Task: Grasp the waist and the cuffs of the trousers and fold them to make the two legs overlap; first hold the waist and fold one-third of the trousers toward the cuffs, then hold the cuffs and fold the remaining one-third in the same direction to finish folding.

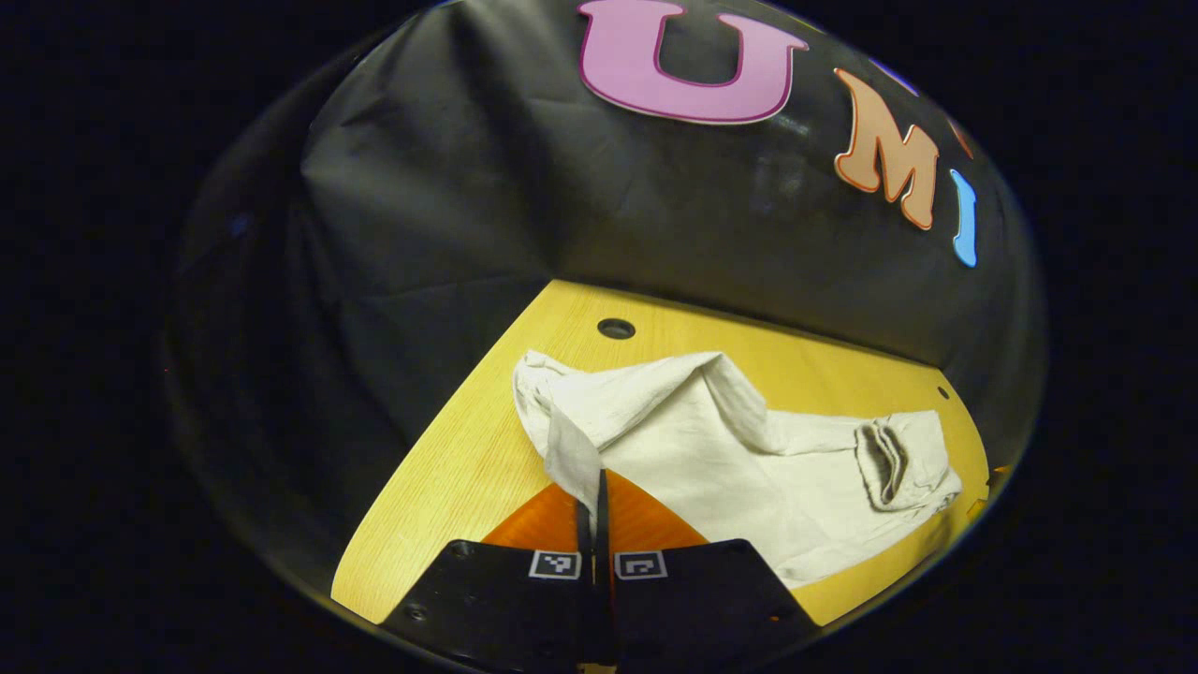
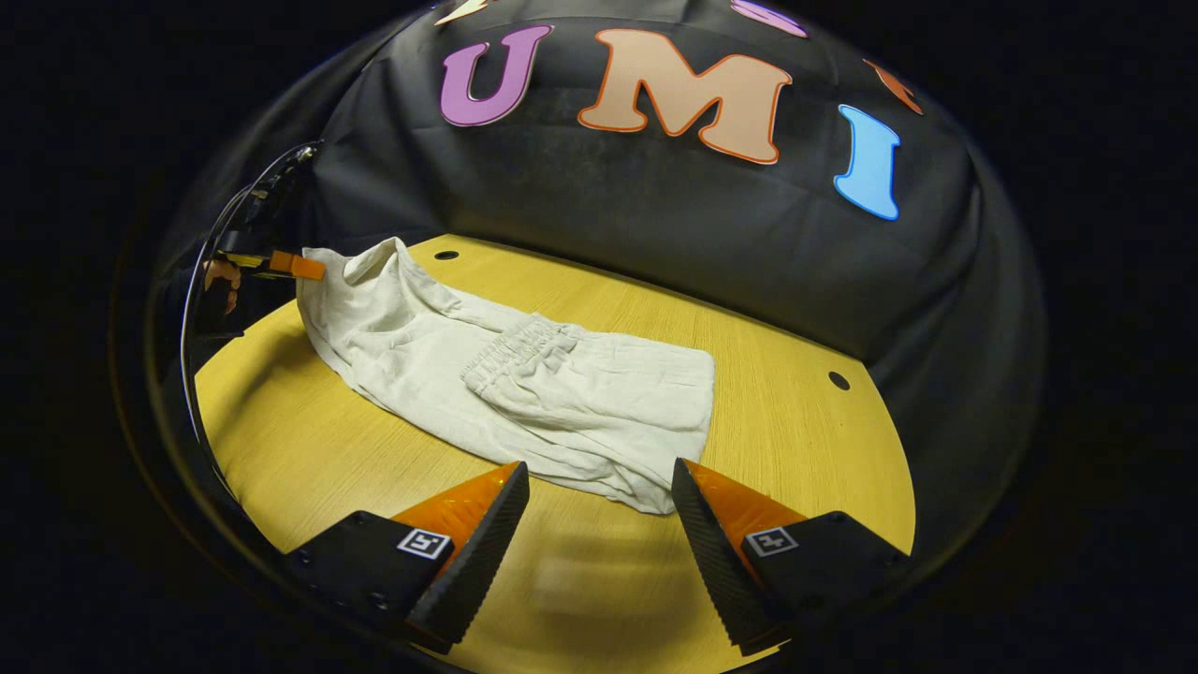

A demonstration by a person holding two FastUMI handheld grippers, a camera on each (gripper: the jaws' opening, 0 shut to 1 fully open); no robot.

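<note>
Cream trousers lie on the yellow wooden table, partly folded, with the gathered waist turned onto the legs. In the left gripper view the trousers stretch rightward, the waist at the far right. My left gripper is shut on the cuff end, which is lifted off the table. In the right gripper view that gripper holds the raised cuff end at far left, a hand behind it. My right gripper stands open just in front of the folded edge, nothing between its fingers.
The round-edged table has small holes near the back. The black cloth wall rises close behind it. Bare wood lies to the right of the trousers and in front of them.
</note>
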